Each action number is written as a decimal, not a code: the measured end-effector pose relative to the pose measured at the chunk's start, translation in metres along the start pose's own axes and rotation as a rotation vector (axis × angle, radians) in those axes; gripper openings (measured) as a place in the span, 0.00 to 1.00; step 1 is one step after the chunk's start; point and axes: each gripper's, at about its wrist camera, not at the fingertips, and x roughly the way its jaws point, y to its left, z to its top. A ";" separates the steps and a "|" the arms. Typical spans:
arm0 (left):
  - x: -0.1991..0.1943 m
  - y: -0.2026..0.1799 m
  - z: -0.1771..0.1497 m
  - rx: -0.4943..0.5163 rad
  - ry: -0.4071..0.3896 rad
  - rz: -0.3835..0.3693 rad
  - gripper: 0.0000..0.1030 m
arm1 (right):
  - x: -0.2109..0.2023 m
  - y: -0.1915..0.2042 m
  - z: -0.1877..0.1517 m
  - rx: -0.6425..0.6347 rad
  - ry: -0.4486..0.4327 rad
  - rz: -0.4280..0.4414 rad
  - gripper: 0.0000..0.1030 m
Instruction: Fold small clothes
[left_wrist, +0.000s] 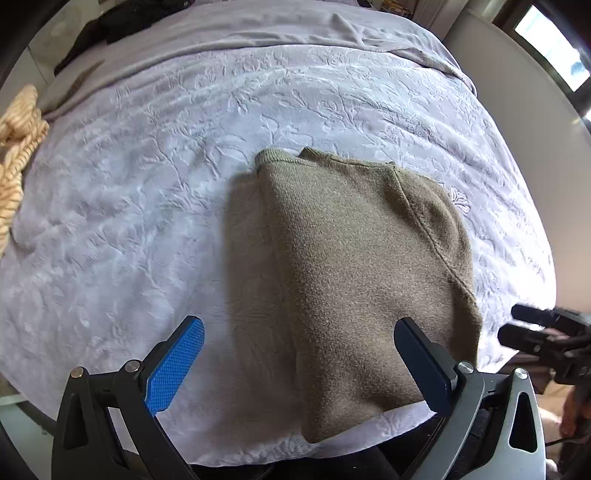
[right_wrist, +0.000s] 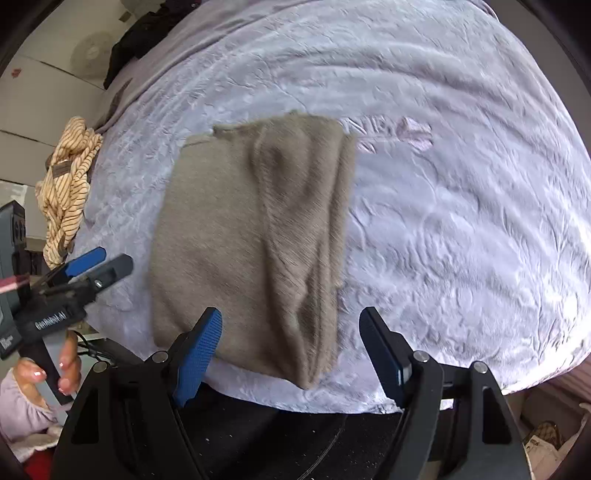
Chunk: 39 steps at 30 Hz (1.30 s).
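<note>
Left wrist view: left gripper (left_wrist: 299, 354) jaws wide apart, holding nothing, folded olive-brown knit garment (left_wrist: 354, 266) lying under and ahead of it on embossed lavender bedspread (left_wrist: 147, 184). Right wrist view: right gripper (right_wrist: 291, 338) spread wide, empty, above garment's near edge (right_wrist: 255, 240).

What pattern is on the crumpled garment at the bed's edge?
Cream crumpled garment with thin dark stripes, clearest in the right wrist view.

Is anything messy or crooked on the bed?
Mostly the striped cloth: it lies crumpled in a heap at the bed's left edge, not folded. The olive sweater is folded, but its near corner hangs over the bed's edge and ridges run along its right side.
</note>
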 end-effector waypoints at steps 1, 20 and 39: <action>-0.002 -0.001 0.000 0.007 -0.004 0.010 1.00 | -0.001 0.005 0.003 -0.007 -0.005 -0.010 0.79; -0.015 0.001 0.002 -0.083 0.027 0.109 1.00 | -0.015 0.054 0.021 -0.013 -0.070 -0.188 1.00; -0.017 0.001 0.002 -0.068 0.021 0.138 1.00 | -0.011 0.056 0.017 0.001 -0.040 -0.224 1.00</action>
